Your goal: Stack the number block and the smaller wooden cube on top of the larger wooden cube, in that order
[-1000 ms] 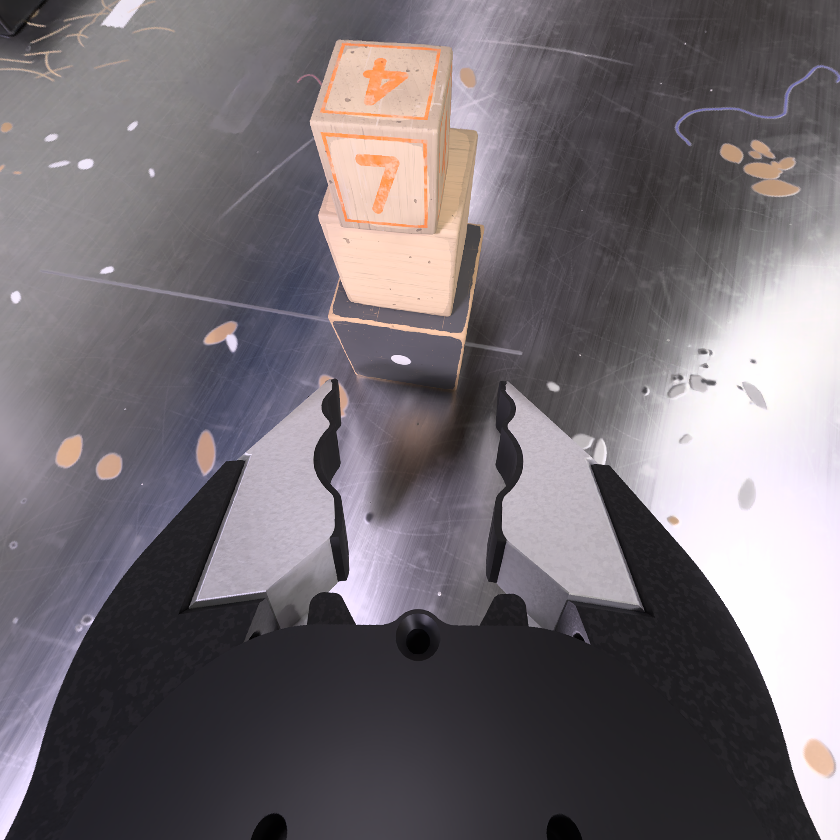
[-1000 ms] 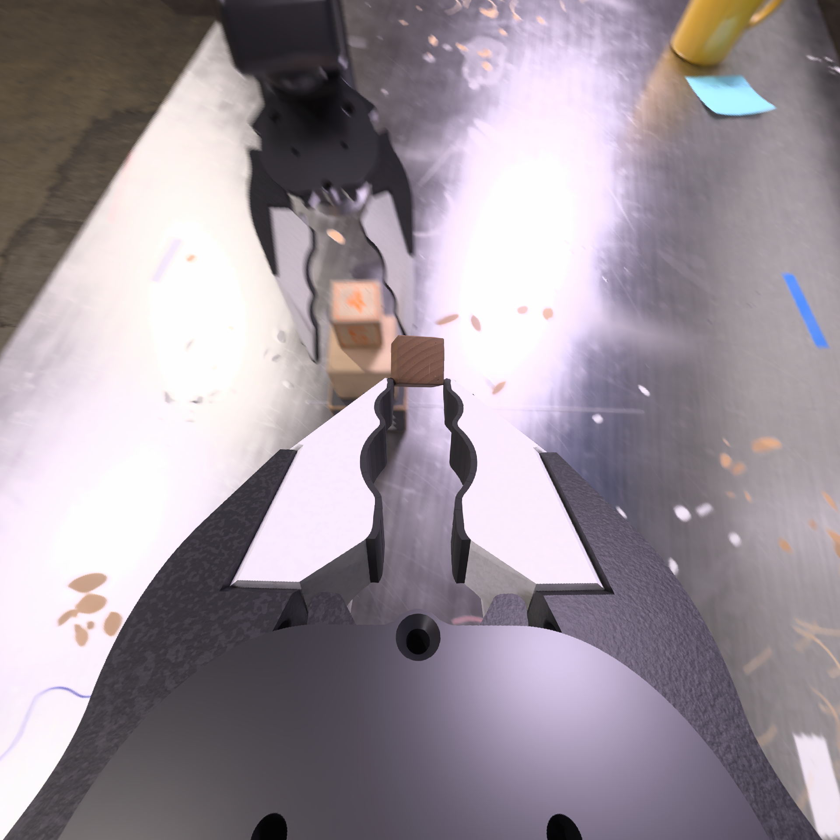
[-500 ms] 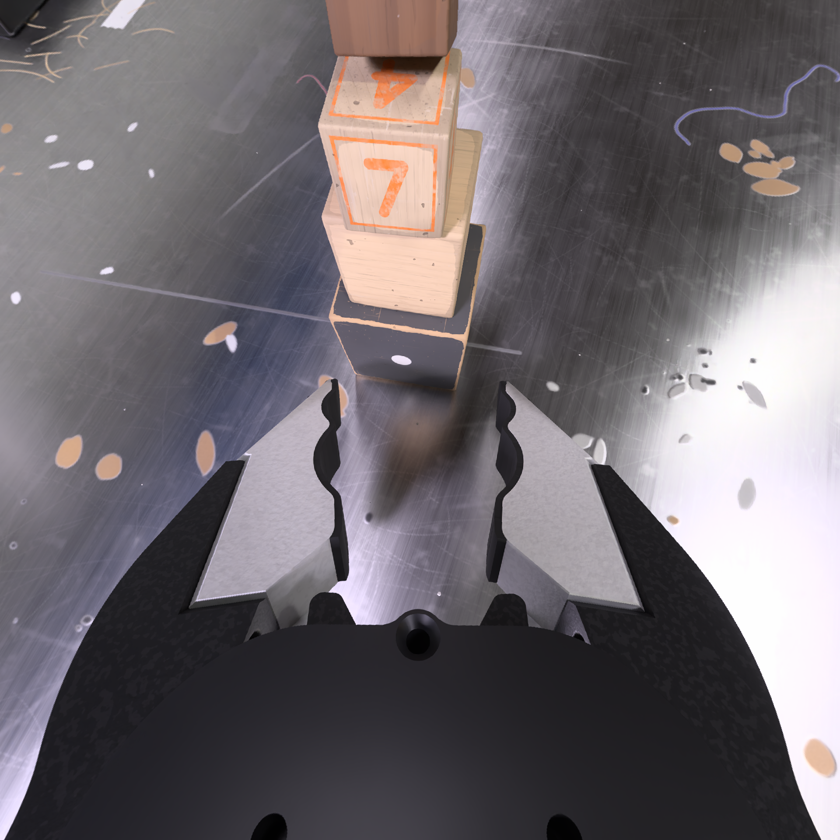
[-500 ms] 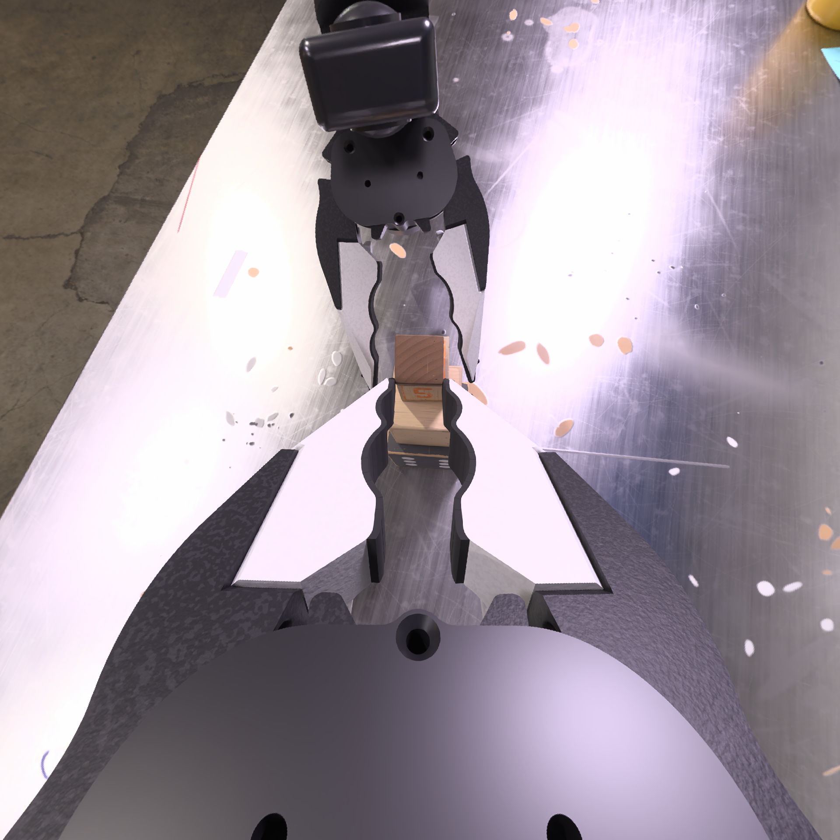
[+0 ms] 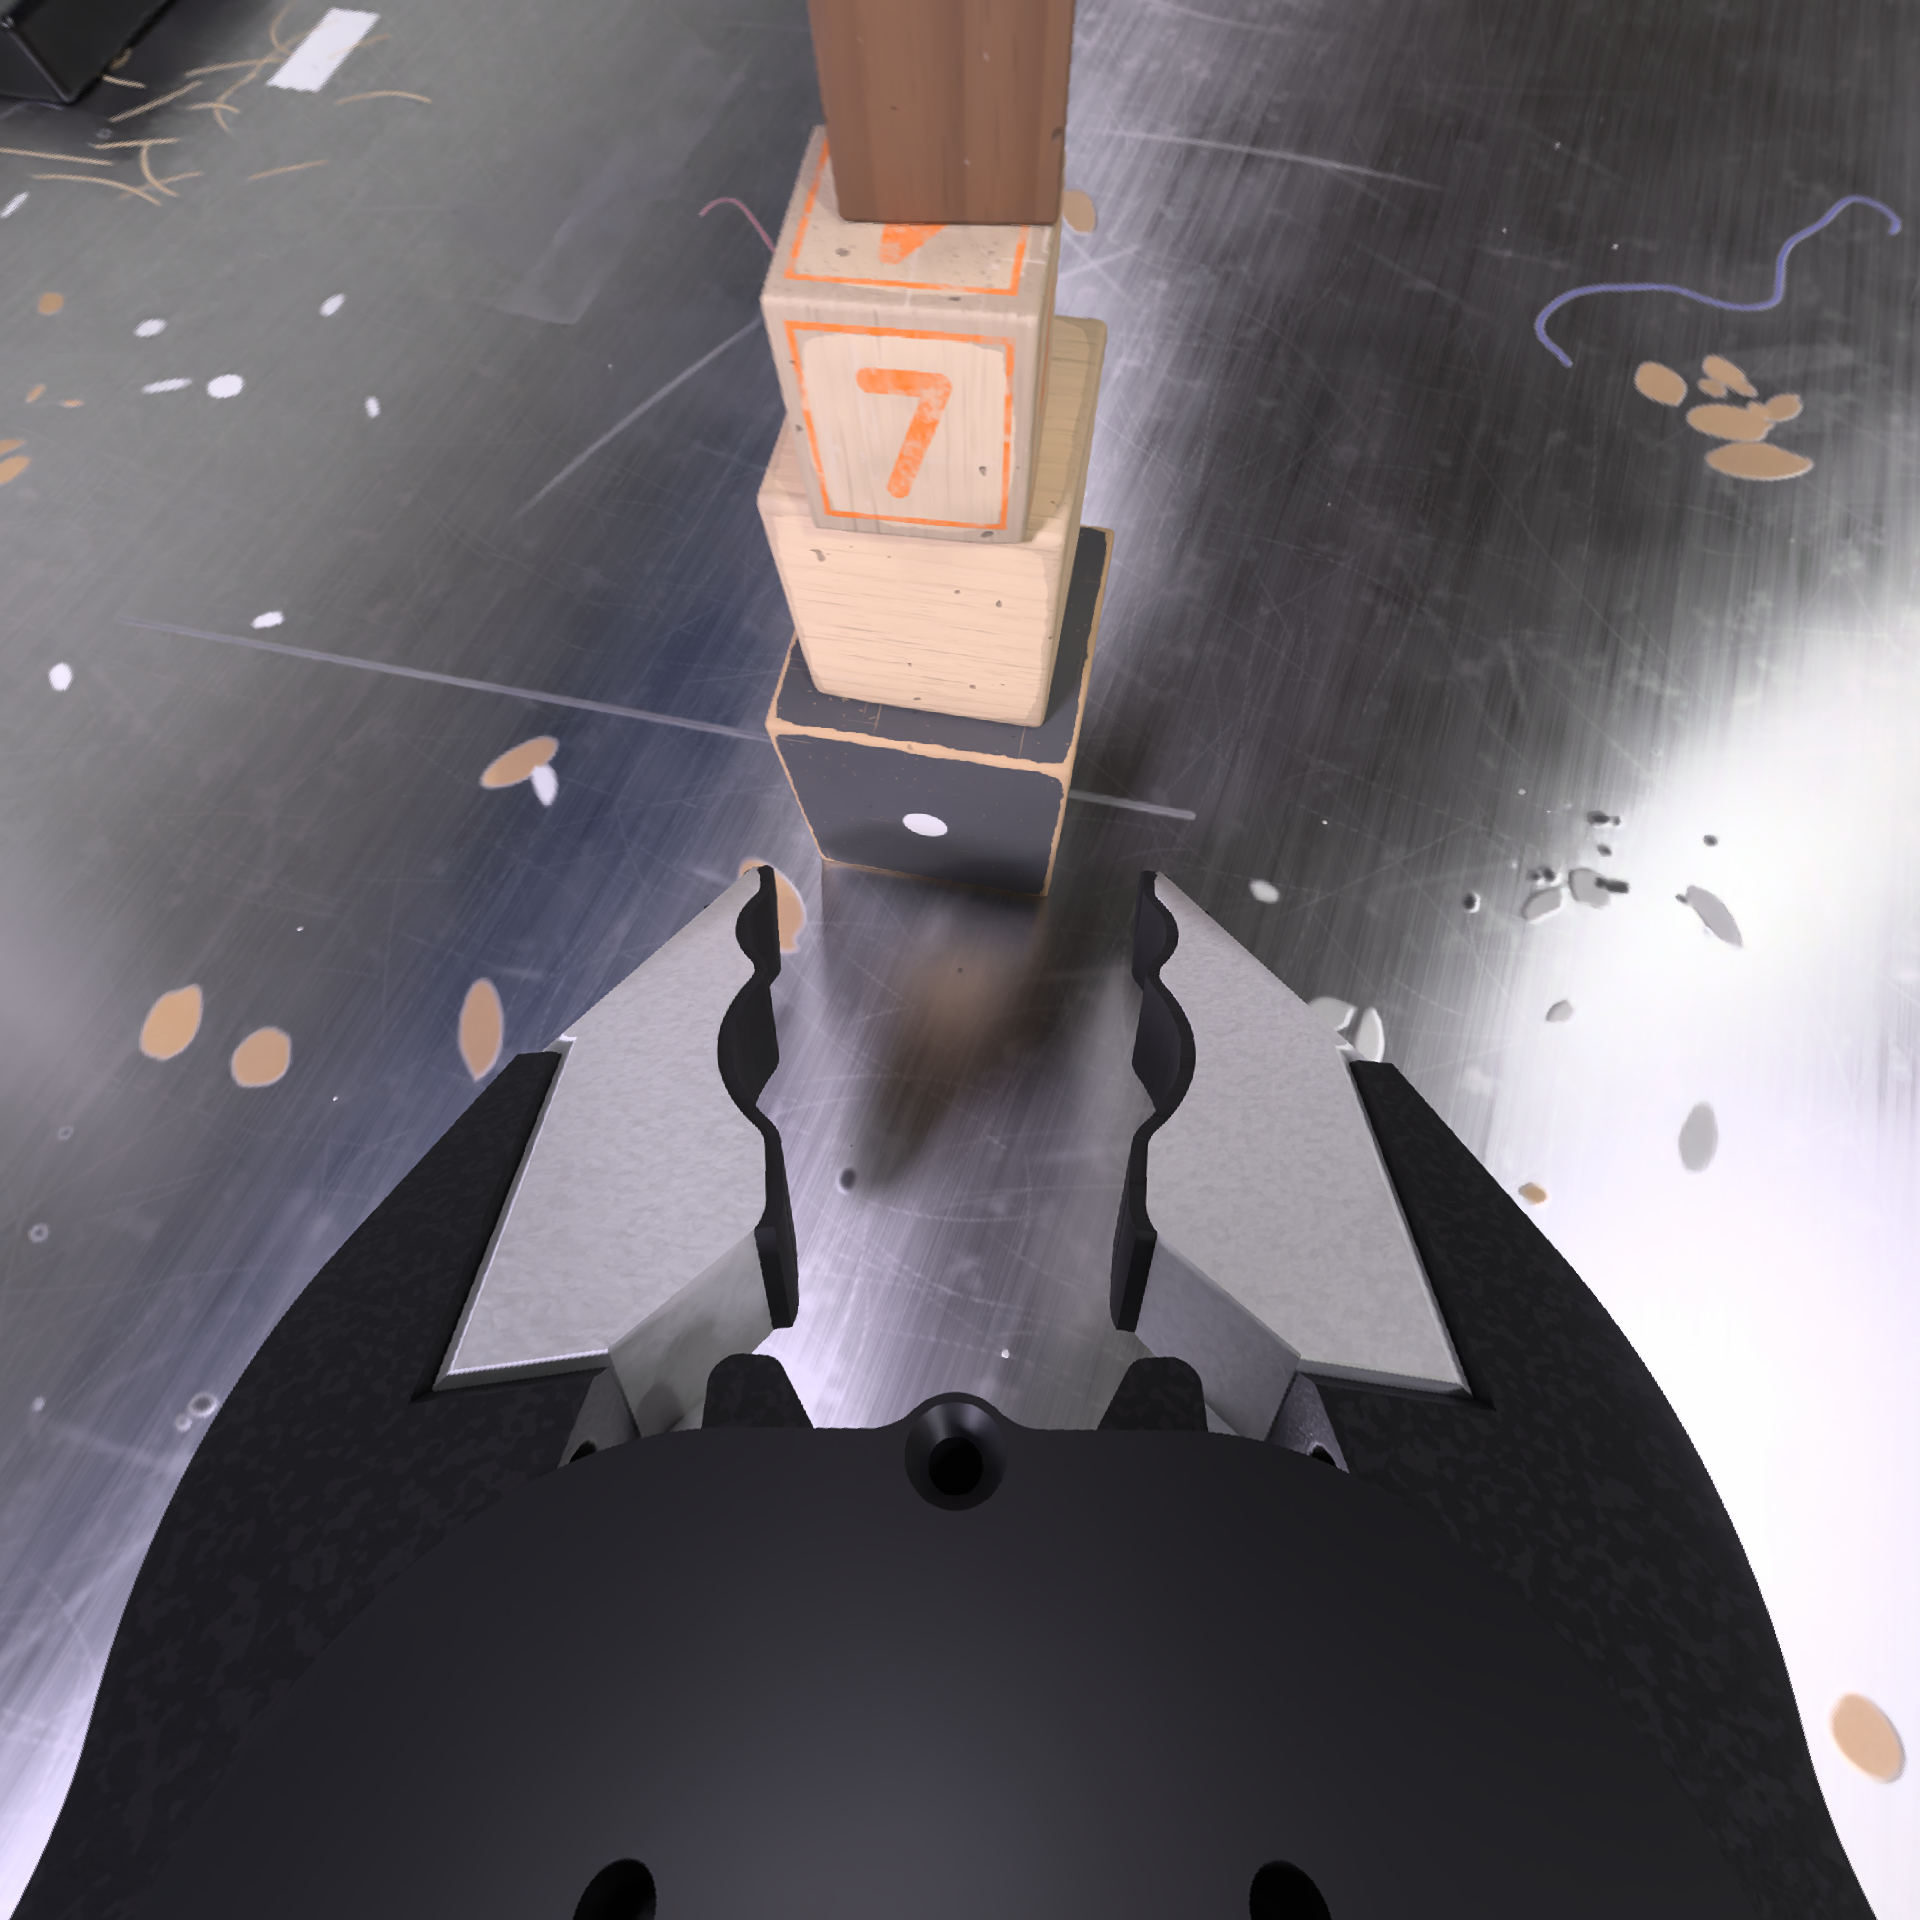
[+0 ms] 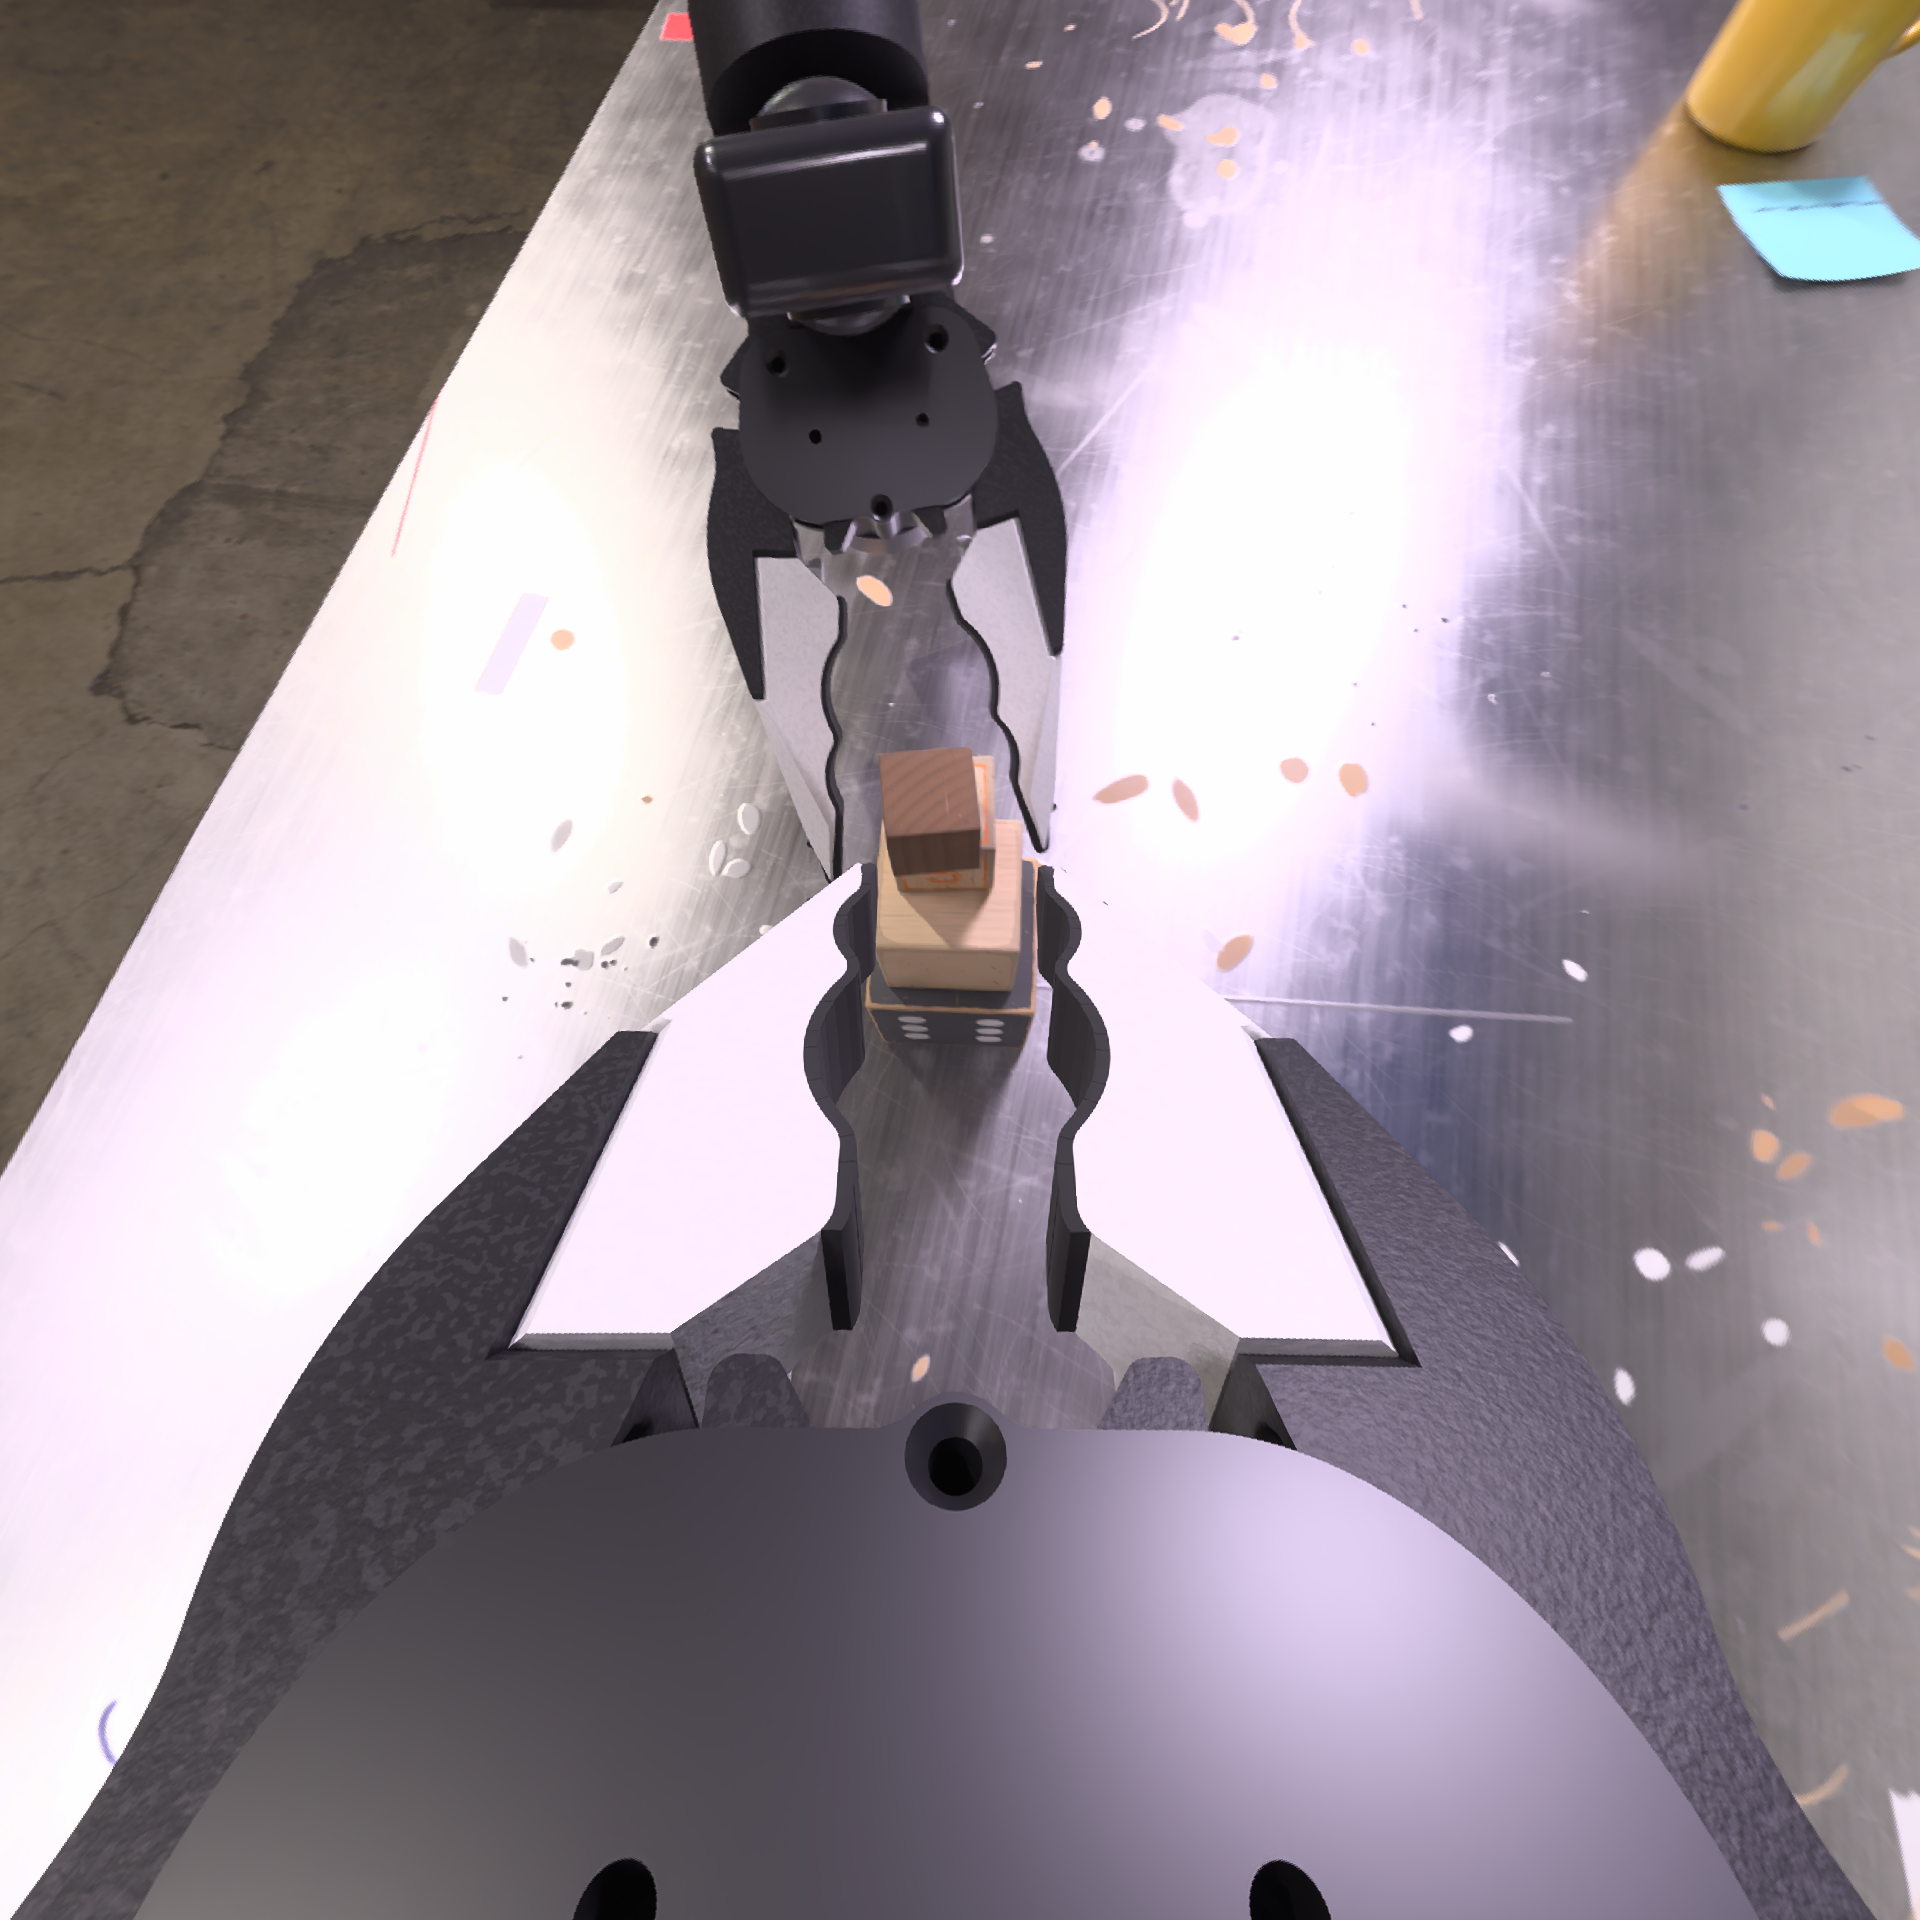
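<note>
We see the left gripper with its jaws apart and nothing between them, low over the scratched metal table. Just ahead stands a black die, bearing the larger wooden cube, then the number block, then the smaller wooden cube, dark brown, on top. The right gripper, also spread and empty, faces the same stack from the opposite side. Far off on the table we find one container, a yellow mug; its inside is hidden from us.
</note>
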You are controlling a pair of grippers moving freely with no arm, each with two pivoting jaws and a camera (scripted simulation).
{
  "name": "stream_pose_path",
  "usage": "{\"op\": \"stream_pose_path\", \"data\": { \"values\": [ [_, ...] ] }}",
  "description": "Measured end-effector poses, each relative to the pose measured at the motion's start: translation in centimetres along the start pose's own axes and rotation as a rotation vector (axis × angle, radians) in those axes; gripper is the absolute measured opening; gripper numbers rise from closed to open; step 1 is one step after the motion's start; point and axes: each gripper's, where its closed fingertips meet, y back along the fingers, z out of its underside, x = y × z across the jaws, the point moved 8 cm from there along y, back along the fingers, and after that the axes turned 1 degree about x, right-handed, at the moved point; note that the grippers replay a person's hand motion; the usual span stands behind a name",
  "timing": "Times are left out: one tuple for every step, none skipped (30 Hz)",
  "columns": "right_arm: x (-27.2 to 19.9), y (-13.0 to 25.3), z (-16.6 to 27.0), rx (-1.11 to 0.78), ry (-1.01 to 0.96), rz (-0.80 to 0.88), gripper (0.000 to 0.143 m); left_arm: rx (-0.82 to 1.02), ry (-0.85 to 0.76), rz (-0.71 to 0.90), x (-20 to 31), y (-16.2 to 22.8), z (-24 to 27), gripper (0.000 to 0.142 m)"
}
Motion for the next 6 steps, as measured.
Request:
{"op": "stream_pose_path", "data": {
  "values": [
    [0.0, 0.4, 0.1, 0.005, 0.000, 0.015, 0.030, 0.009, 0.007, -0.003, -0.1, 0.1, 0.0, 0.068],
    [0.1, 0.9, 0.3, 0.008, -0.003, 0.026, 0.028, 0.020, 0.018, -0.007, -0.1, 0.3, 0.0, 0.066],
    [0.1, 1.3, 0.6, 0.008, -0.009, 0.035, 0.025, 0.032, 0.032, -0.007, -0.2, 0.5, 0.1, 0.063],
    [0.1, 1.7, 1.1, 0.005, -0.014, 0.043, 0.022, 0.048, 0.042, 0.000, -0.3, 0.9, 0.2, 0.057],
    [0.1, 2.0, 1.6, 0.000, -0.020, 0.052, 0.018, 0.069, 0.051, -0.001, -0.4, 1.2, 0.2, 0.046],
    [0.1, 2.3, 2.1, -0.004, -0.027, 0.066, 0.013, 0.087, 0.057, -0.010, -0.5, 1.5, 0.3, 0.037]
  ]
}}
